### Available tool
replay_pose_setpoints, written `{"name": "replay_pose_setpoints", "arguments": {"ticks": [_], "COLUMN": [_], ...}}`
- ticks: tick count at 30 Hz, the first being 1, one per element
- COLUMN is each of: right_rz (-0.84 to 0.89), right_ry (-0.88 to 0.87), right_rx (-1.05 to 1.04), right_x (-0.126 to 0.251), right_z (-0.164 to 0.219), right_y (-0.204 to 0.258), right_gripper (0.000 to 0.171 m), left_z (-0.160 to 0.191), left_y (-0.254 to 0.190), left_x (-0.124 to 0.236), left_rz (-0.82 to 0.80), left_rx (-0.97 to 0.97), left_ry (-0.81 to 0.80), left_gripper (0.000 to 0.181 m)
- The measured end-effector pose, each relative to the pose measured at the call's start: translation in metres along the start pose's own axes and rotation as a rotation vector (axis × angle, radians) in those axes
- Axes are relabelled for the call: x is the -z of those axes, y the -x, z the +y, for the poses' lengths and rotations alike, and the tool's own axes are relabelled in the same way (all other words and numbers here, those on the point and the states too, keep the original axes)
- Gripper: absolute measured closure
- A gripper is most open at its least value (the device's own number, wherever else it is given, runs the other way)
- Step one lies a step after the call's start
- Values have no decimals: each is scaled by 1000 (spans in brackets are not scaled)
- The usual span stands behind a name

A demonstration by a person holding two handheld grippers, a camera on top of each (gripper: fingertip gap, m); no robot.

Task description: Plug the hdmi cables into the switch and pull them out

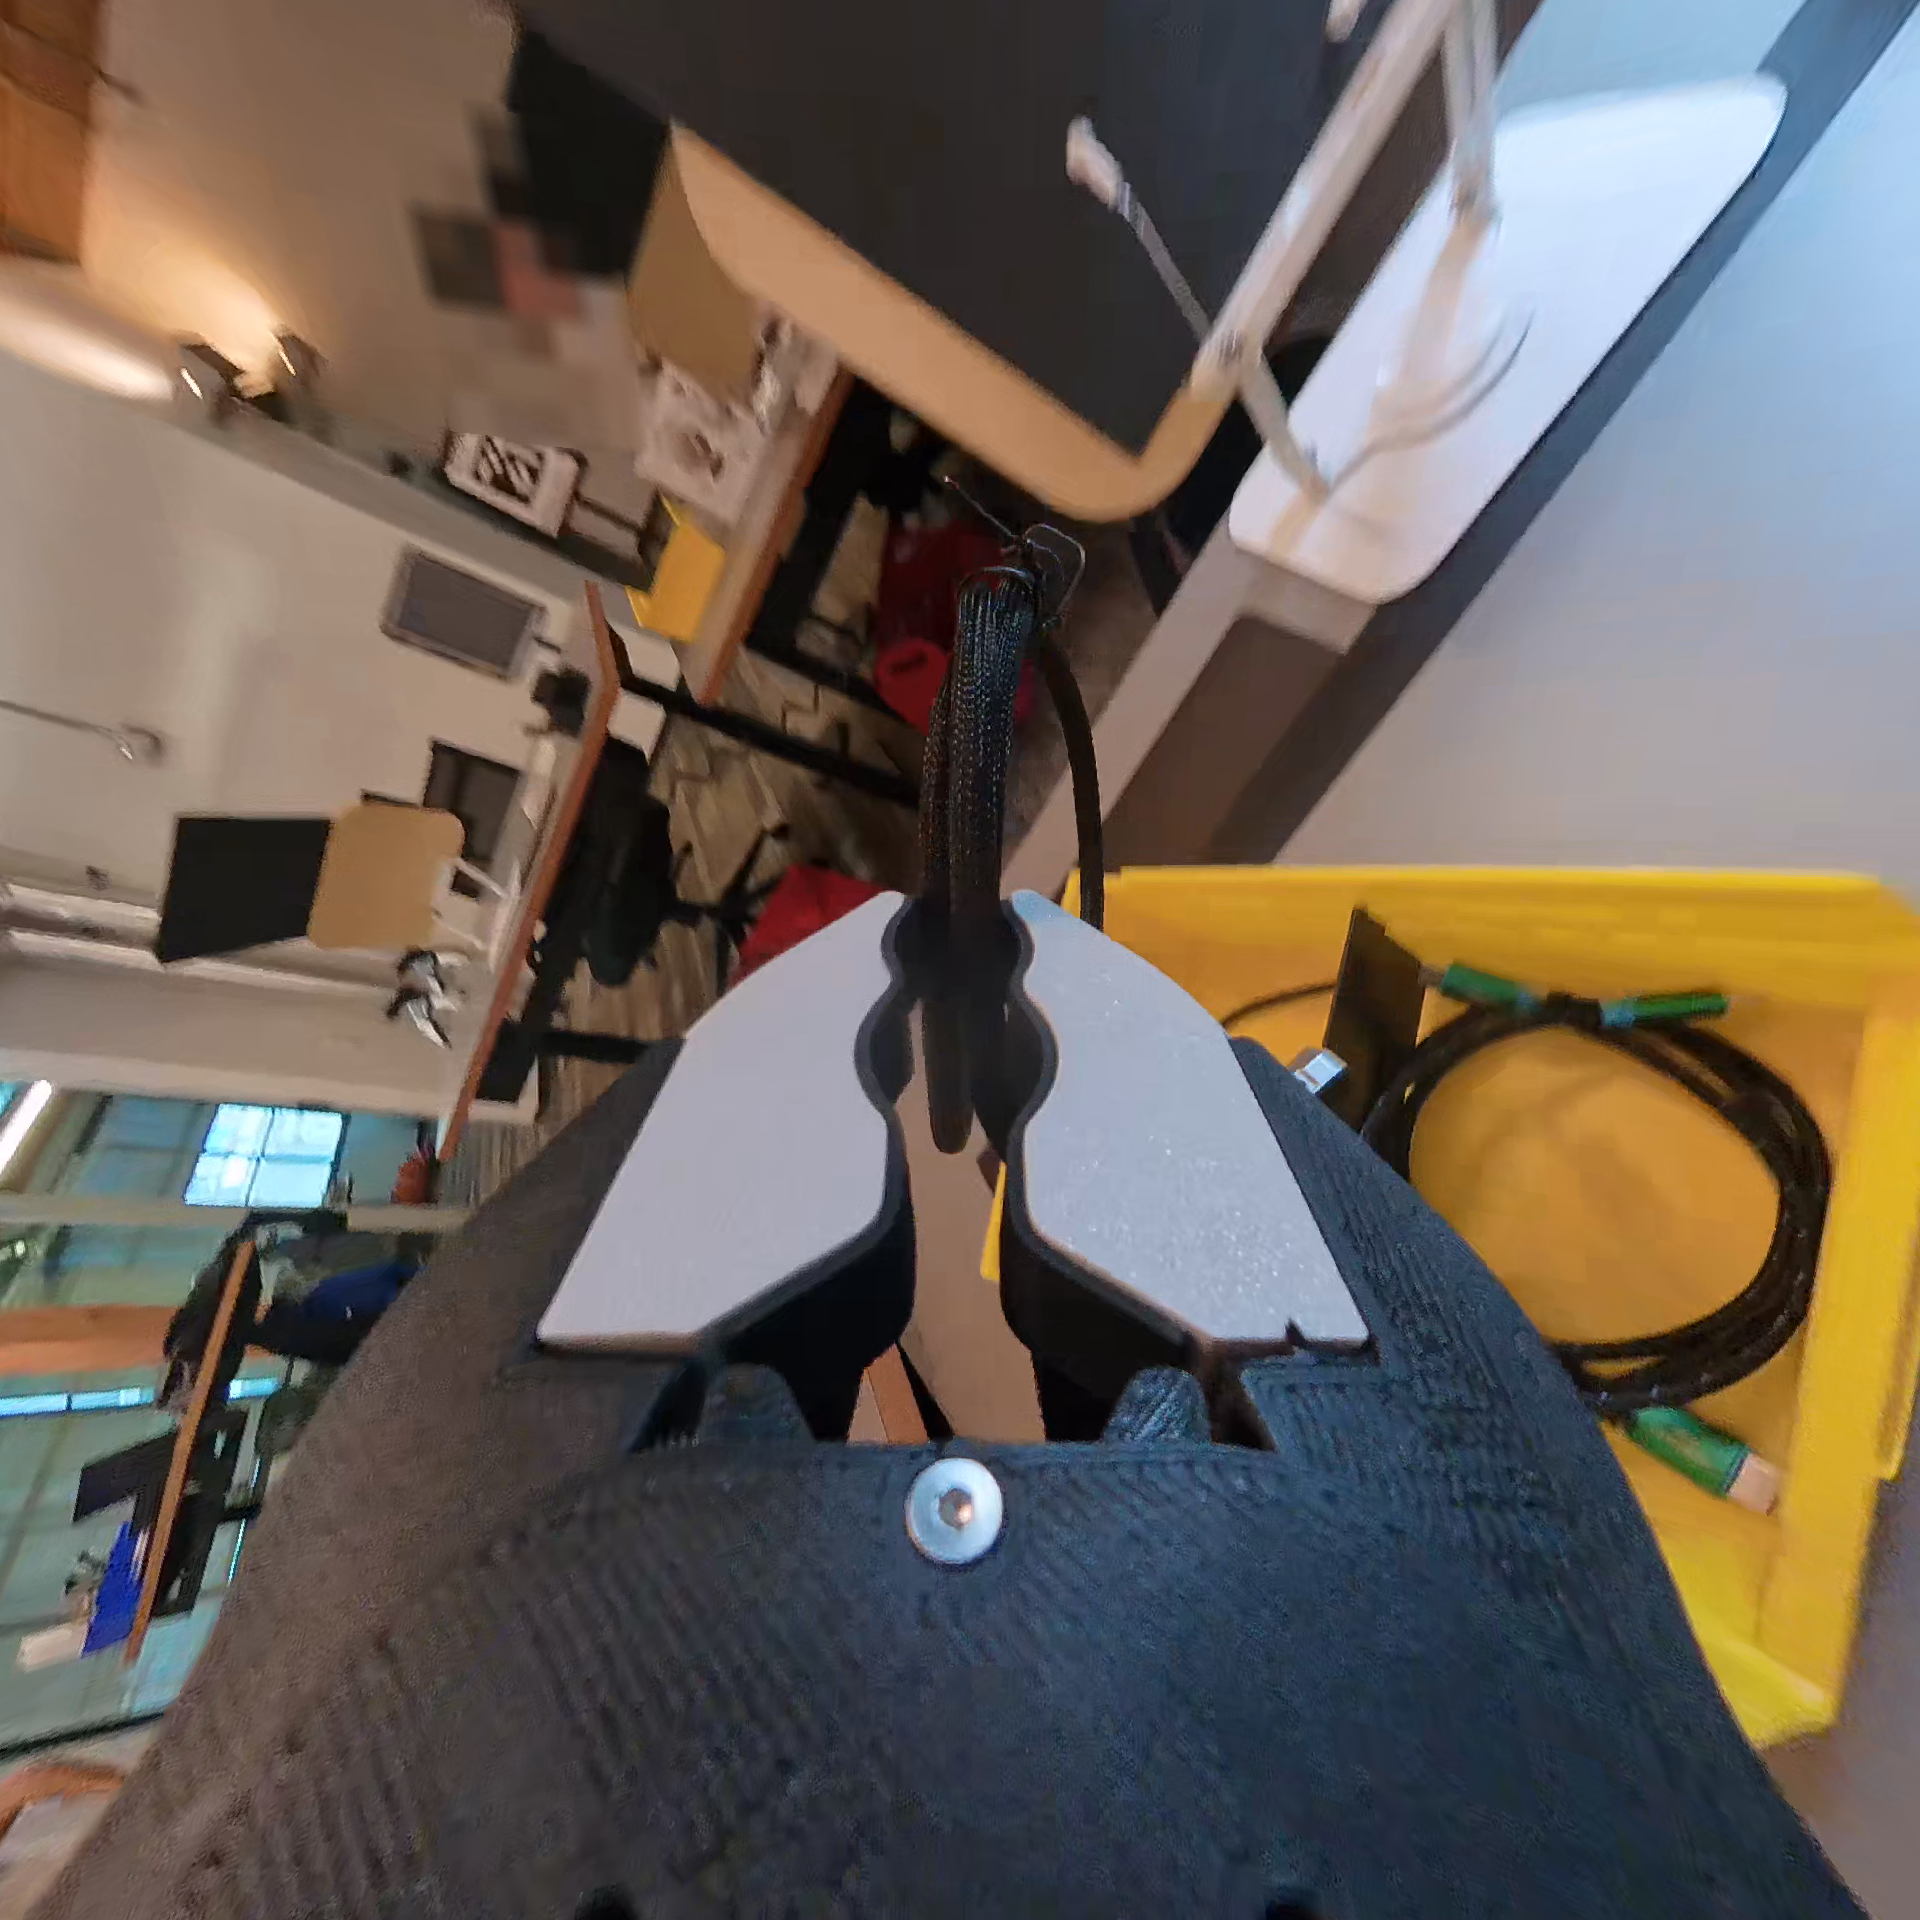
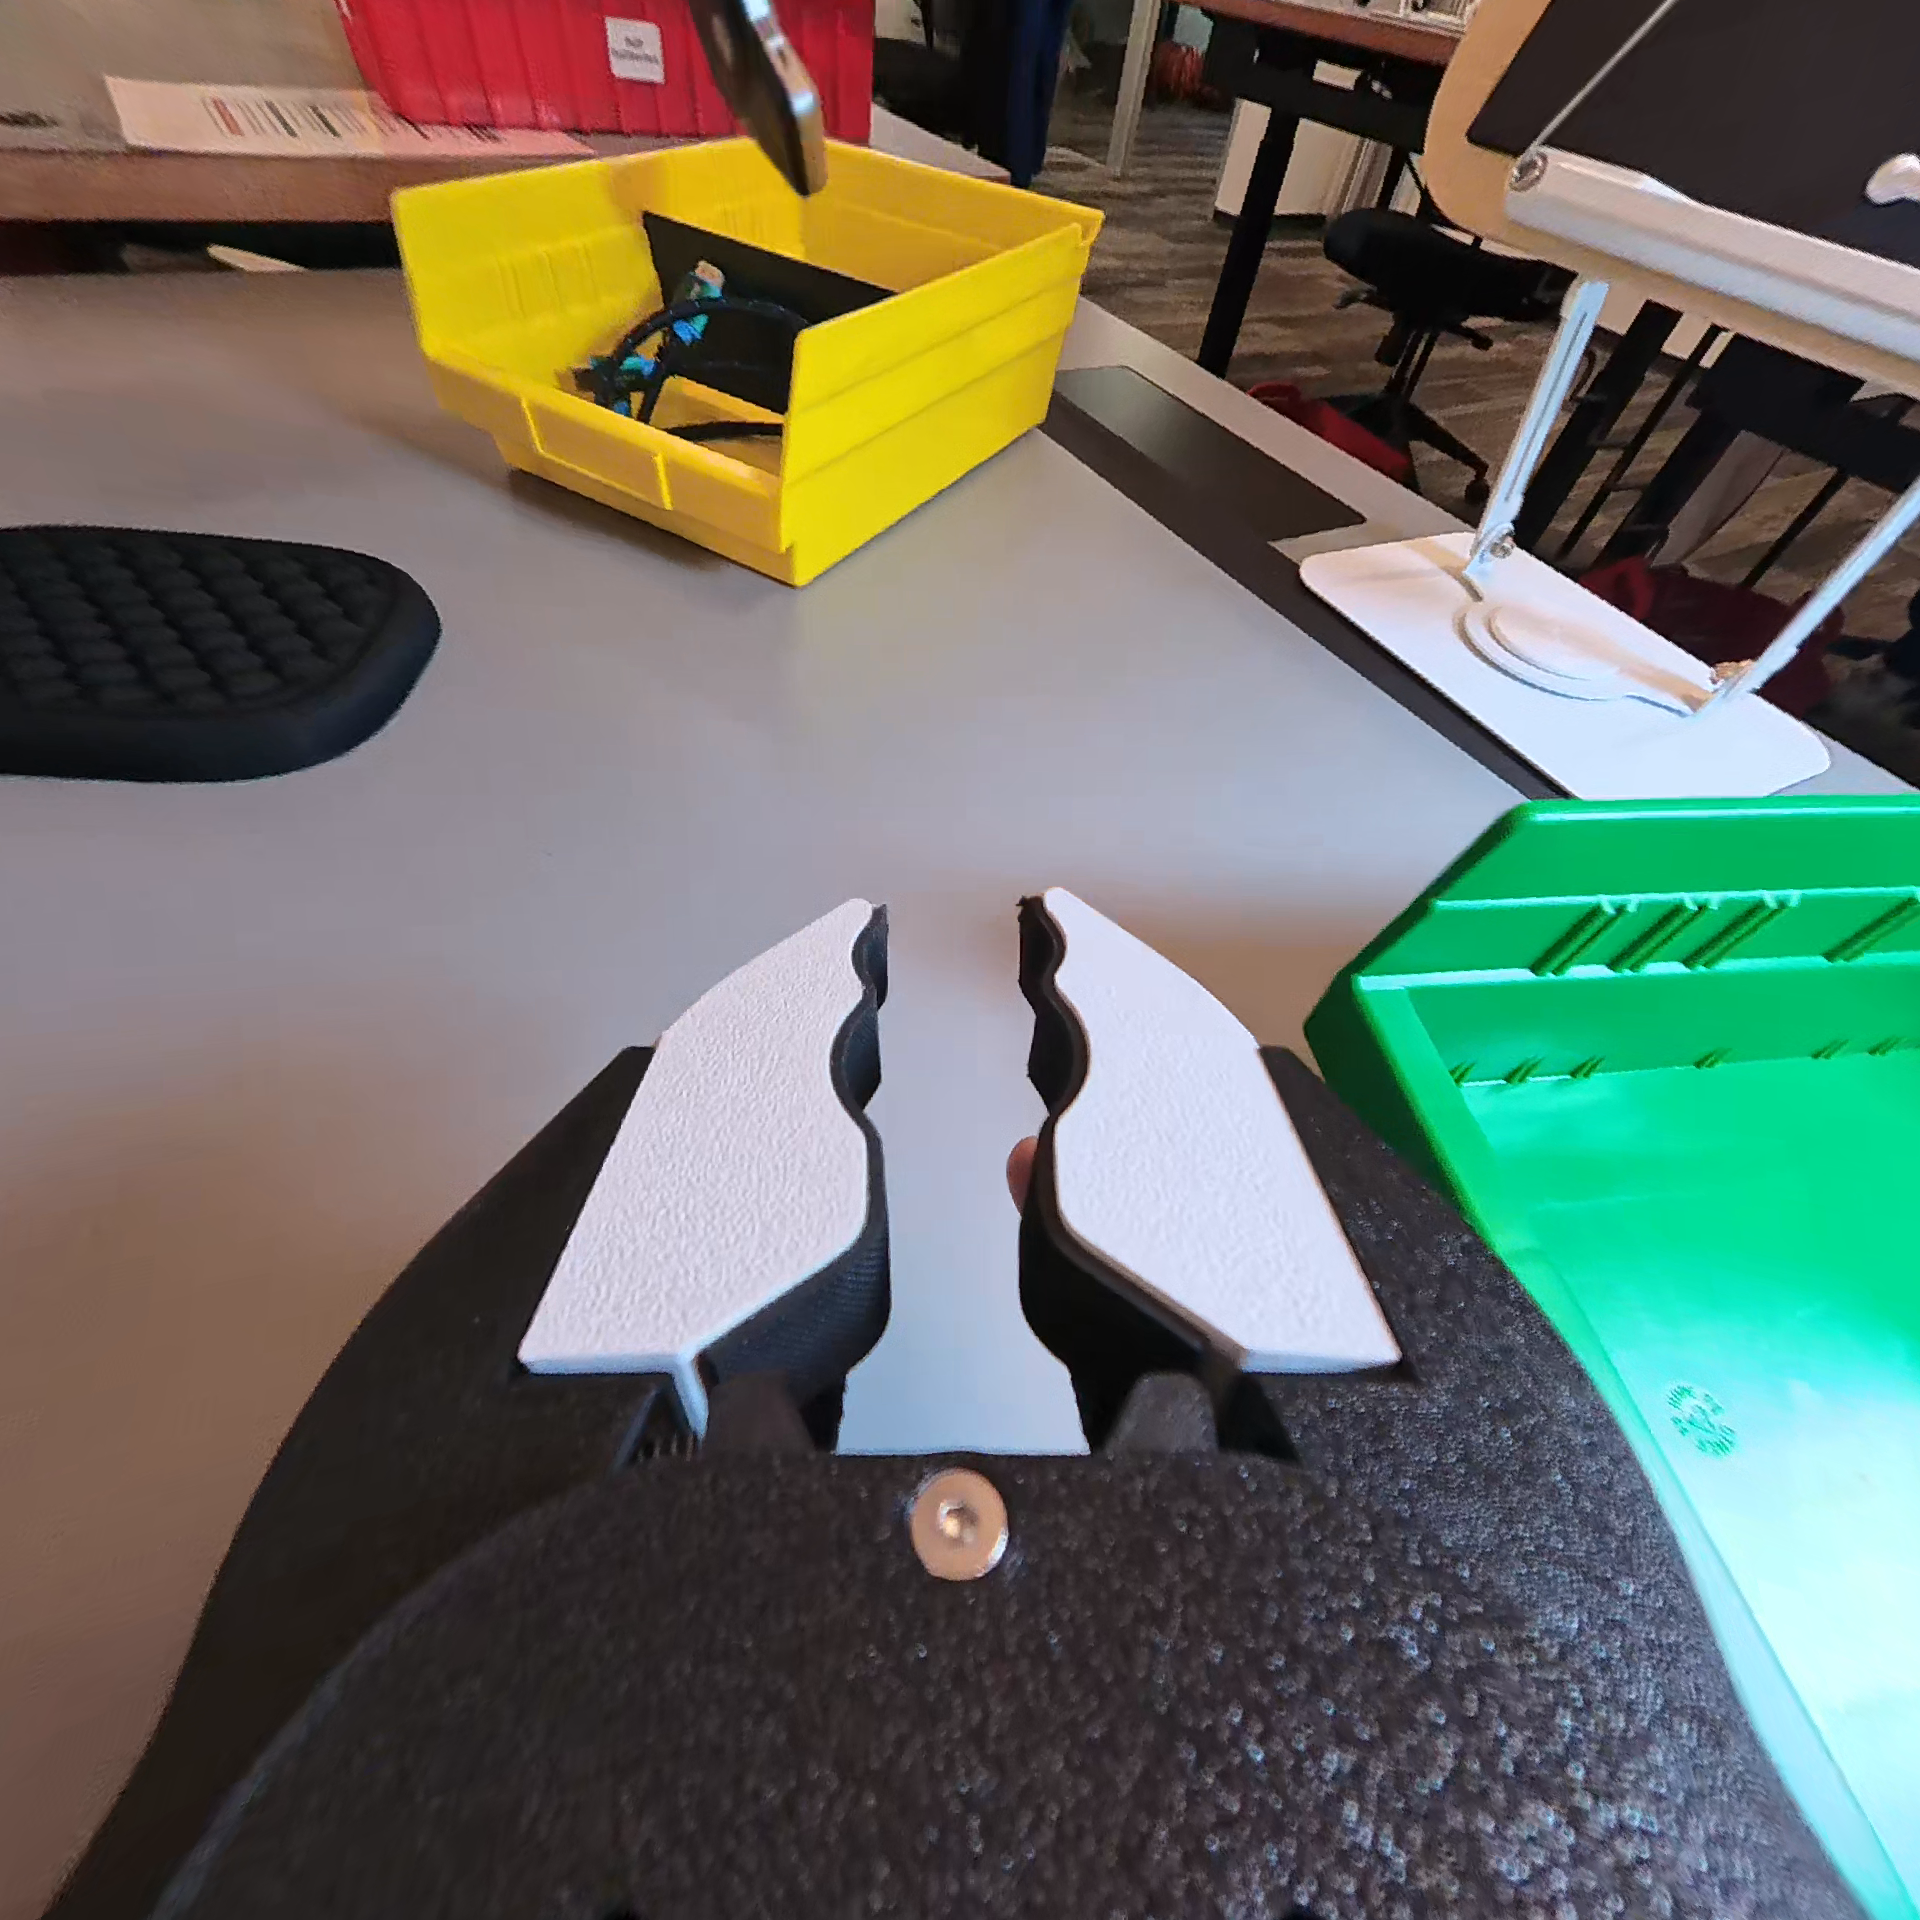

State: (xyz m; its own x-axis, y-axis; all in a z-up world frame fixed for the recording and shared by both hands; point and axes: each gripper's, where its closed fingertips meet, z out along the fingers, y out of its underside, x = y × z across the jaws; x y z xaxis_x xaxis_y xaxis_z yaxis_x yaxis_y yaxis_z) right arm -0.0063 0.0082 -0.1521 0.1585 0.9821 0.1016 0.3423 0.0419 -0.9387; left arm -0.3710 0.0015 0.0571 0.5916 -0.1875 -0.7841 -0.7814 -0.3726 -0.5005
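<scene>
Pinching a braided cable [image 1: 971,748], the left claw [image 1: 961,935] held it raised above the yellow bin [image 1: 1860,1143], likely lifting it out for plugging; the right claw [image 2: 951,925] hovered spread and empty over the worktop [image 2: 727,727], seemingly ready to assist

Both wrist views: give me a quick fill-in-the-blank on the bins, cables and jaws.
1. The coiled black cables lie in the ____ bin.
2. The left gripper has its jaws shut on a black braided ____.
3. The right gripper has jaws that are ____ with nothing between them.
4. Beside the right gripper sits a ____ bin.

Missing words: yellow; cable; open; green
</scene>
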Motion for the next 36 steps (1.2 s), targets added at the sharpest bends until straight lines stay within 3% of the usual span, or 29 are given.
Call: {"name": "replay_pose_setpoints", "arguments": {"ticks": [4, 11, 14, 16, 18, 23, 27, 29, 31, 36], "right_rz": [-40, 85, 94, 84, 32, -242, -463, -573, -650, -675], "right_ry": [-88, -213, -207, -153, -99, -97, -126, -151, -175, -238], "right_rx": [-5, 112, 149, 201, 237, -54, -196, -259, -350, -481], "right_x": [-1, -6, -15, -26, -34, -28, -19, -13, -9, 3], "right_z": [-17, -46, -53, -49, -39, -33, -40, -48, -57, -78], "right_y": [16, 22, 33, 44, 56, 79, 111, 129, 138, 130], "right_gripper": [144, 99, 92, 100, 146, 149, 150, 149, 150, 149], "left_z": [-71, -172, -199, -215, -228, -232, -228, -223, -218, -200], "left_y": [-10, -89, -137, -170, -196, -222, -237, -236, -229, -200], "left_x": [39, 83, 83, 80, 73, 44, 42, 43, 46, 78], "left_rz": [33, 341, 498, 597, 664, 723, 804, 764, 704, 522], "left_rx": [36, 199, 261, 292, 313, 333, 380, 359, 329, 315], "left_ry": [-216, -520, -560, -570, -565, -527, -556, -580, -602, -710], "left_gripper": [167, 168, 168, 168, 168, 167, 157, 162, 150, 140]}}
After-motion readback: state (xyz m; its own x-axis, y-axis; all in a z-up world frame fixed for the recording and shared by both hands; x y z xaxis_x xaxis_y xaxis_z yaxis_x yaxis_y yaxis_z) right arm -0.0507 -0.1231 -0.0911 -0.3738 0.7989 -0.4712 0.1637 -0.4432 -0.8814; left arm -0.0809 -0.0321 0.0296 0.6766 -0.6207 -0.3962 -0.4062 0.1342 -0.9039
